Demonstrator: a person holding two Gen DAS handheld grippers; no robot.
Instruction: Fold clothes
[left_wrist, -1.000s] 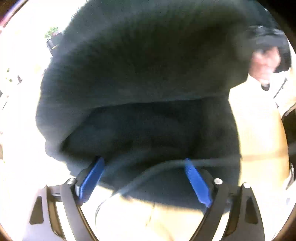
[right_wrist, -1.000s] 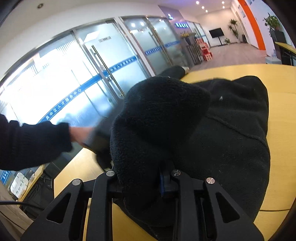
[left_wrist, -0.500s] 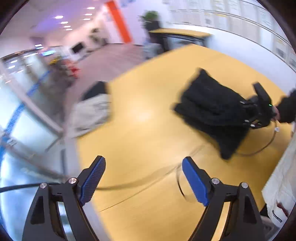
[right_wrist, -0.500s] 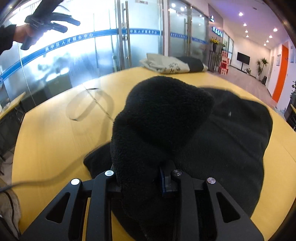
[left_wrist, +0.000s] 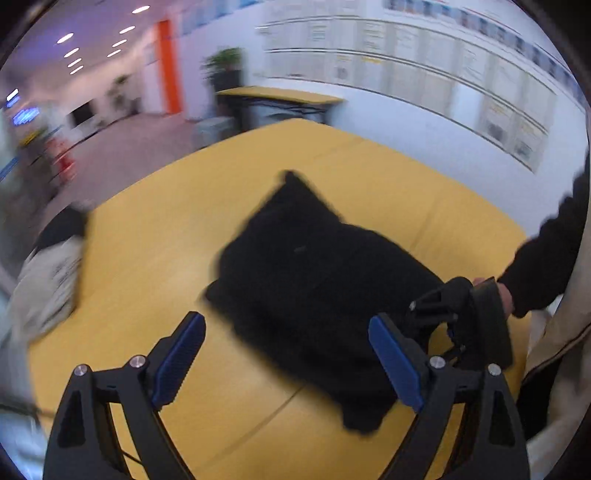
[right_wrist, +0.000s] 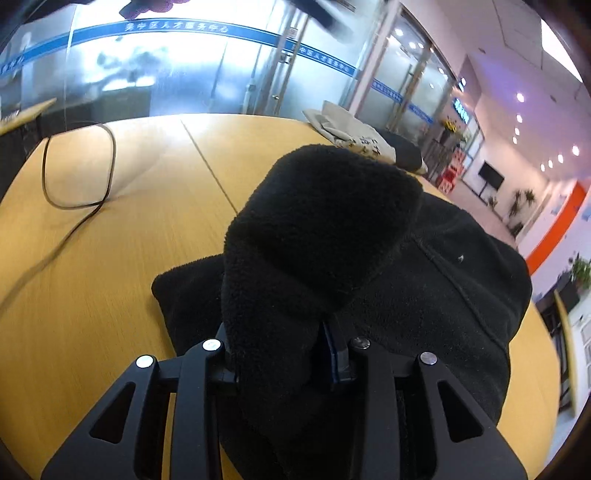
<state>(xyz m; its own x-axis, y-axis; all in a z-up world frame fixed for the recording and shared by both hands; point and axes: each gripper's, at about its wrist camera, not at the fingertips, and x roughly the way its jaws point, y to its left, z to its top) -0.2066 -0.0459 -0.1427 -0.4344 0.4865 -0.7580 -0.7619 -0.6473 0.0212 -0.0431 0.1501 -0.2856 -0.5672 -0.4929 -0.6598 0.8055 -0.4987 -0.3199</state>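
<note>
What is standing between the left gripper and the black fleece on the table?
Nothing visible. The left gripper hangs open above the bare yellow table, and the black fleece lies straight ahead. The right gripper holds its near edge off to the side.

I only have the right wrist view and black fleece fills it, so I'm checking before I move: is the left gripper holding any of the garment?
Observer: No. The left gripper is open, above the table, with nothing between its blue pads.
Operator: How does the whole garment lie?
Observer: The black fleece garment lies in a rough slanted rectangle on the table, one corner pointing away towards the far desk.
Operator: And my gripper, from outside?
Observer: The right gripper sits at the garment's near right edge, the person's right hand on its handle; in your view it is shut on a fold.
</note>
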